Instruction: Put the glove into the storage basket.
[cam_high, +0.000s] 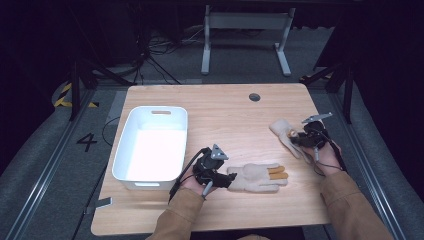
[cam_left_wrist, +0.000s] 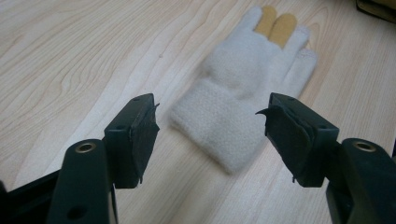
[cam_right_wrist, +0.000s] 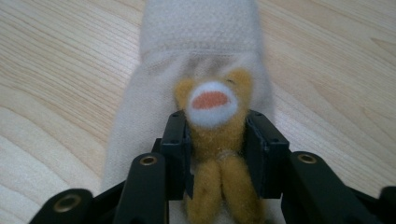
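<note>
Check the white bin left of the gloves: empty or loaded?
Empty. In the high view the white bin shows a bare white floor, and both gloves lie out on the table.

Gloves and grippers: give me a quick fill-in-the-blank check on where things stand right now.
1. The left gripper has its jaws ____ either side of the near glove's cuff.
2. The right gripper is shut on the yellow-brown ____ of the far glove.
3. The white bin stands on the person's ____ side of the table.
4. Both gloves lie ____ the bin.

Missing words: open; fingers; left; outside
</note>
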